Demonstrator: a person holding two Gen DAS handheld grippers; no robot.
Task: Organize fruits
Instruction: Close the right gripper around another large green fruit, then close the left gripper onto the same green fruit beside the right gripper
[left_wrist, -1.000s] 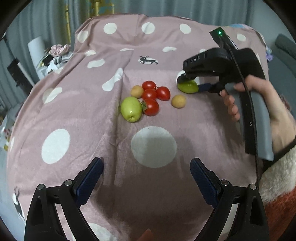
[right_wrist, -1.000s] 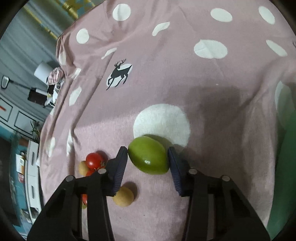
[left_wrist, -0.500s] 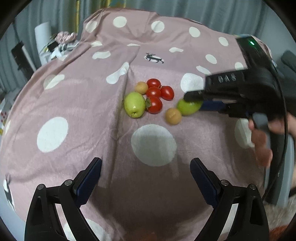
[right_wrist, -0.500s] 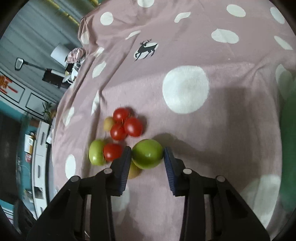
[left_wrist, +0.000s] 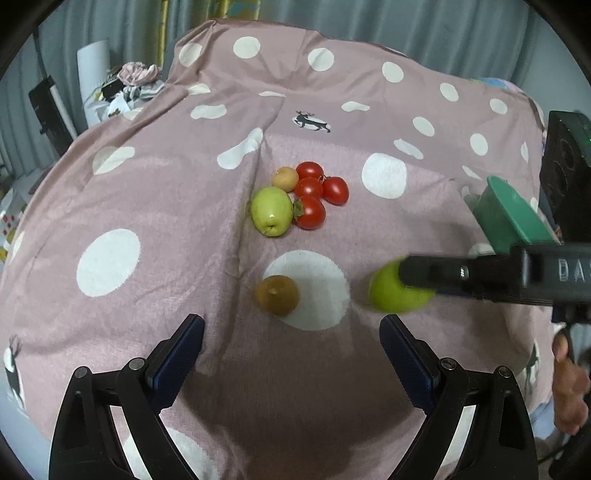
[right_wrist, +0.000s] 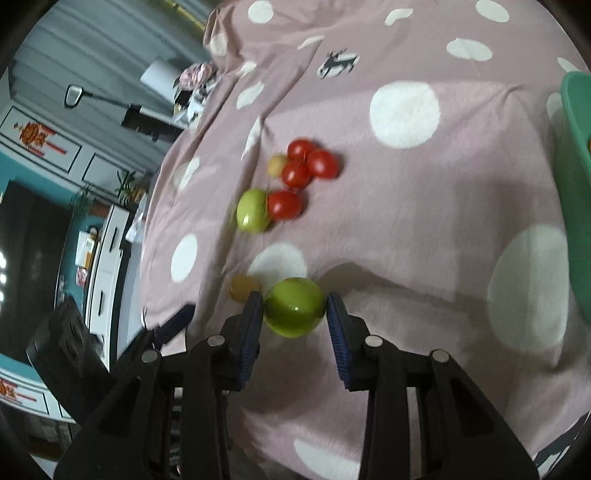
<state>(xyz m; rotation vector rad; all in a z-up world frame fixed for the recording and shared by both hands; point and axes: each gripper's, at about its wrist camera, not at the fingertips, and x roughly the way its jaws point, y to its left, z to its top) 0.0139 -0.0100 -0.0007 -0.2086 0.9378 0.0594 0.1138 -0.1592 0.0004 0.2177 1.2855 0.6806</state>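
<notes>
We have a green apple (right_wrist: 294, 312) clamped between the pads of our right tongs (right_wrist: 294, 314), both blue faces pressed on its flanks and nothing else caught between them. It looks lifted clear of the spotted cloth (right_wrist: 424, 229), its shadow lying behind it, though we cannot be sure of the gap. The job now, as we read it, is to carry this apple to the green tub (right_wrist: 576, 192) at the right edge, so we want the grip kept level and steady: the fruit is round and smooth, held only at its widest part, and a quick swing or roll of the wrist could let it slip. We should clear the tub's rim before lowering and part the tongs only once the apple sits low inside. Our left tongs (left_wrist: 291, 350) hang idle near us, spread wide and empty, touching nothing. Just beyond them a brown fruit (left_wrist: 277, 294) lies loose on a white spot of the cloth. Farther out sits the rest of the pile: a second green apple (left_wrist: 272, 210) touching a tomato (left_wrist: 309, 213), three more tomatoes (left_wrist: 317, 182) bunched behind it, and a small tan fruit (left_wrist: 285, 178) at the back. We cannot see properly into the tub from here.
</notes>
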